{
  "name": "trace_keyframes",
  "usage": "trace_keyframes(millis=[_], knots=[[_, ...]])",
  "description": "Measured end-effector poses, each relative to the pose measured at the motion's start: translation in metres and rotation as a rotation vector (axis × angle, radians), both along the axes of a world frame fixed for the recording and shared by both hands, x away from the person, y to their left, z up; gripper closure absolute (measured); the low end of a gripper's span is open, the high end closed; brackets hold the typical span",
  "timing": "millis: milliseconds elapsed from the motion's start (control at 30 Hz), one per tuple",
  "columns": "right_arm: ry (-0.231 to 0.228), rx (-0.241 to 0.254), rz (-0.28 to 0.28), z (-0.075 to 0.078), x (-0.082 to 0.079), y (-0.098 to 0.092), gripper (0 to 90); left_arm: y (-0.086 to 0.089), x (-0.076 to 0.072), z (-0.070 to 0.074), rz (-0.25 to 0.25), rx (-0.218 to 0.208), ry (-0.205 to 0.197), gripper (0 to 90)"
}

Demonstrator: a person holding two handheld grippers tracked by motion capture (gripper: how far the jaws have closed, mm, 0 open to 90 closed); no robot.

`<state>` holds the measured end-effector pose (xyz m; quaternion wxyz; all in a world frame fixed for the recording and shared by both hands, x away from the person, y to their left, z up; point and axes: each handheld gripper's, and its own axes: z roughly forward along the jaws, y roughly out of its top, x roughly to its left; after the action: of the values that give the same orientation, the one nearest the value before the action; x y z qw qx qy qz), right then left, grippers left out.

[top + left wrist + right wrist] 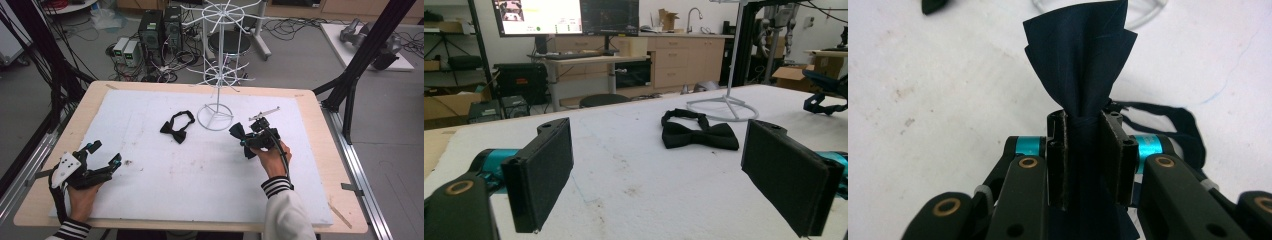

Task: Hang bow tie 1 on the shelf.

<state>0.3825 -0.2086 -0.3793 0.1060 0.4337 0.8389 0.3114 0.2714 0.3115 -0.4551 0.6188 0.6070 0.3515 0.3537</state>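
Navy bow tie [1083, 60] sits pinched in the right hand-held gripper [1087, 155].

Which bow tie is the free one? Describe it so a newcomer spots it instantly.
Start at the white wire rack standing at the back of the white mat. Just left of its ring base lies a black bow tie, flat. Unlike the dark bow tie clamped in the right gripper, nothing touches it.

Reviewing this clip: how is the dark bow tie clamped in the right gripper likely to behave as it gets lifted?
Probably floppy: in the right gripper view the bow tie bunches into folds where the right gripper pinches its knot. Its strap trails loosely behind, so it may dangle and snag on the wire stand. It looks light, thin fabric, and unlikely to slip from the padded jaws.
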Motion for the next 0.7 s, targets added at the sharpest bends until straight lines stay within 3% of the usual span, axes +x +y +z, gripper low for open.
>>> trace_keyframes(millis=[300, 700], knots=[[-0.092, 0.082, 0.045, 0.008, -0.003, -0.002, 74.9, 0.0, 0.0, 0.0, 0.0, -0.001, 0.0, 13.8], [-0.216, 0.23, 0.008, 0.022, -0.011, -0.011, 75.0, 0.0, 0.0, 0.0, 0.001, 0.002, -0.001, 13.8]])
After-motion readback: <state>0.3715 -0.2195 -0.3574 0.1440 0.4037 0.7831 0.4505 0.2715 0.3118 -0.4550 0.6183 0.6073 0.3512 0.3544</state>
